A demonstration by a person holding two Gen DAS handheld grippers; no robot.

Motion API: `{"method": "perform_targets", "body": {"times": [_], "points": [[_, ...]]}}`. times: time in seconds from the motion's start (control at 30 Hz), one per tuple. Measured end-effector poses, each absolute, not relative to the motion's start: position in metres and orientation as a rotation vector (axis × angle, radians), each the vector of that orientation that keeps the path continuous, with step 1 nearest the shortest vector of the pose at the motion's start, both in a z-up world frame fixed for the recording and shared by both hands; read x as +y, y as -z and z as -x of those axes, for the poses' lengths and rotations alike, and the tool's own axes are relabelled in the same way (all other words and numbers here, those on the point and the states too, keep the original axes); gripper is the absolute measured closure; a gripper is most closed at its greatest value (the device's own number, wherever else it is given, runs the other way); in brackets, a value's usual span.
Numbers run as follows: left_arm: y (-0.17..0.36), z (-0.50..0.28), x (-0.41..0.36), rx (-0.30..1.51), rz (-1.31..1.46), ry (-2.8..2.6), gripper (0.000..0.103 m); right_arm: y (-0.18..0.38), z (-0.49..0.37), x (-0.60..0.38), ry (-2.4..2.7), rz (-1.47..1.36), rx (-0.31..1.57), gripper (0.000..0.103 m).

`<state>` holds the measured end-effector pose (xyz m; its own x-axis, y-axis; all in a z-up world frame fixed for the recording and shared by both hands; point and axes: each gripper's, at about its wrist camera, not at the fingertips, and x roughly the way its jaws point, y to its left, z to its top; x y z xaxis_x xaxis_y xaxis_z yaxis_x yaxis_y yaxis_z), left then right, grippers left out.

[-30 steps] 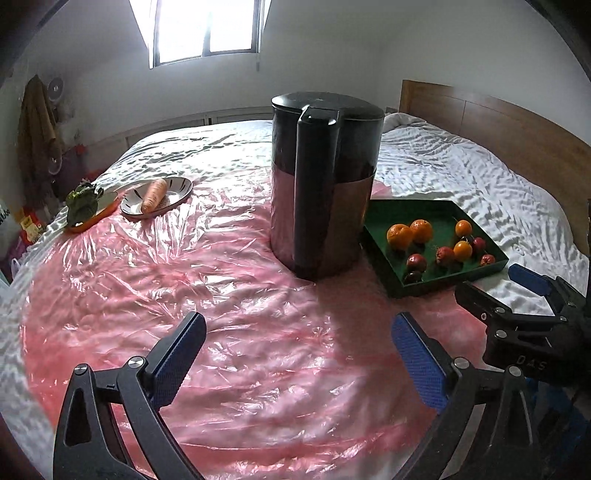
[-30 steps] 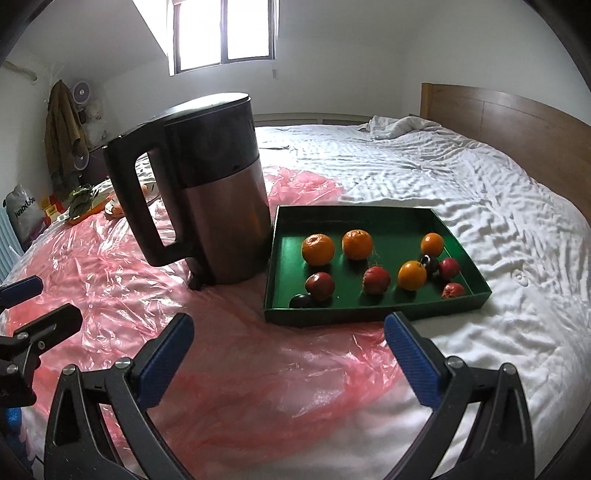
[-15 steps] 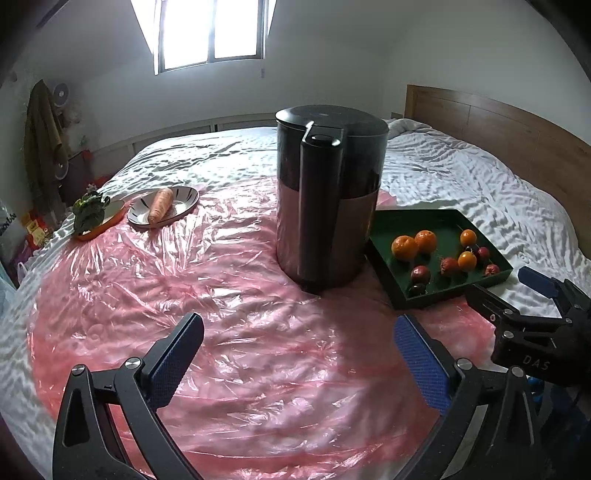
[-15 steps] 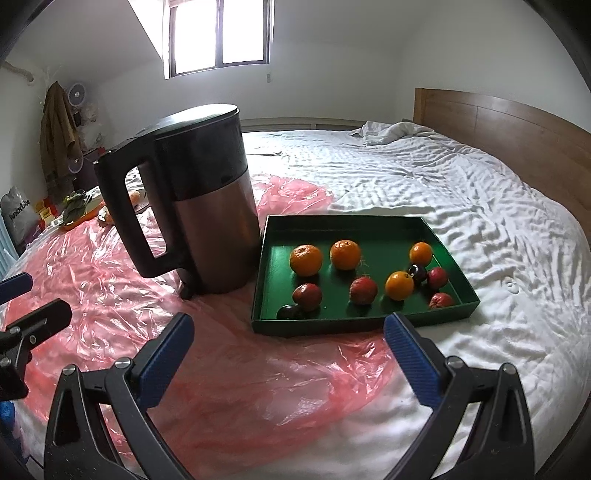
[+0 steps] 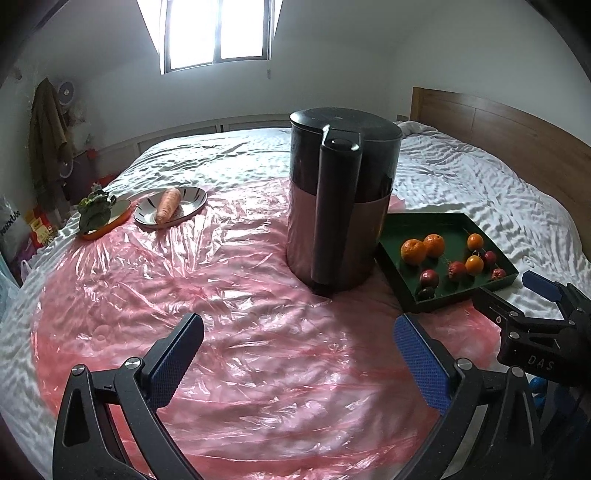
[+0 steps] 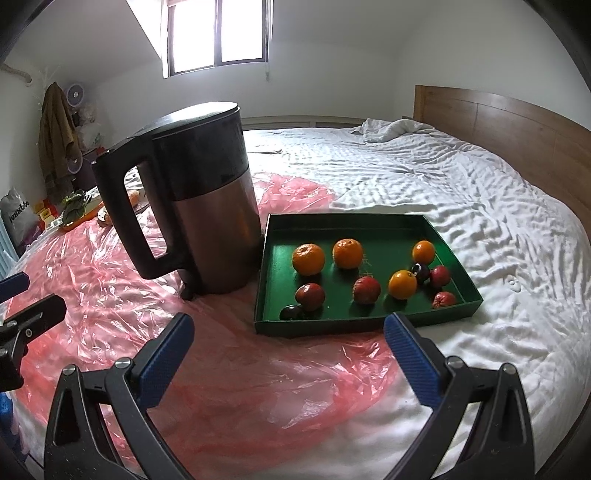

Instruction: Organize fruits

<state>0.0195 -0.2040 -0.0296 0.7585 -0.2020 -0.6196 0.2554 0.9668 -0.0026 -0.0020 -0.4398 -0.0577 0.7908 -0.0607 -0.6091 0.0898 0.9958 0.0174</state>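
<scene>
Left gripper (image 5: pixel 297 341): jaws spread wide, nothing between the blue pads, hovering over the pink plastic sheet (image 5: pixel 221 314) at the near edge of the bed (image 5: pixel 480 184). Right gripper (image 6: pixel 288 345): jaws likewise spread wide and empty, positioned just near of the green tray (image 6: pixel 354 326); also visible at the right edge of the left wrist view. Green tray: flat on the bed, right of the kettle (image 6: pixel 207 206) and just beside it; contact cannot be told. Tray contents, right wrist view: two larger oranges (image 6: pixel 308 259) side by side at far left of centre; two smaller oranges (image 6: pixel 402 284) toward the right; red fruits (image 6: pixel 366 290) spread along the near half, one in the near right corner; one dark fruit (image 6: pixel 291 313) in the near left corner, touching a red one; a second dark fruit between the smaller oranges. Kettle: upright on the pink sheet, black lid and handle, metallic lower body. Far left of the sheet: carrot (image 5: pixel 168 205) lying on a white patterned plate (image 5: pixel 194 206); beside it, leafy greens (image 5: pixel 94 214) on an orange-rimmed dish (image 5: pixel 107 229). Far background: window (image 5: pixel 216 33), wooden headboard (image 5: pixel 498 129) at right.
</scene>
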Motion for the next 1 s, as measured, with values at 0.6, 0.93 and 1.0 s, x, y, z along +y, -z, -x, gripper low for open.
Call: {"method": "perform_targets", "body": {"times": [0.6,0.93,1.0], "points": [[0.032,-0.022,-0.193,0.667,-0.114,0.203,0.002,0.070,-0.020,-0.445,0.024,-0.177,0.691,0.000],[0.036,-0.021,-0.175,0.676,-0.136,0.152,0.002,0.080,-0.035,-0.420,-0.035,-0.147,0.721,0.000],[0.036,-0.021,-0.171,0.677,-0.135,0.146,0.002,0.080,-0.037,-0.413,-0.045,-0.126,0.721,0.000]]}}
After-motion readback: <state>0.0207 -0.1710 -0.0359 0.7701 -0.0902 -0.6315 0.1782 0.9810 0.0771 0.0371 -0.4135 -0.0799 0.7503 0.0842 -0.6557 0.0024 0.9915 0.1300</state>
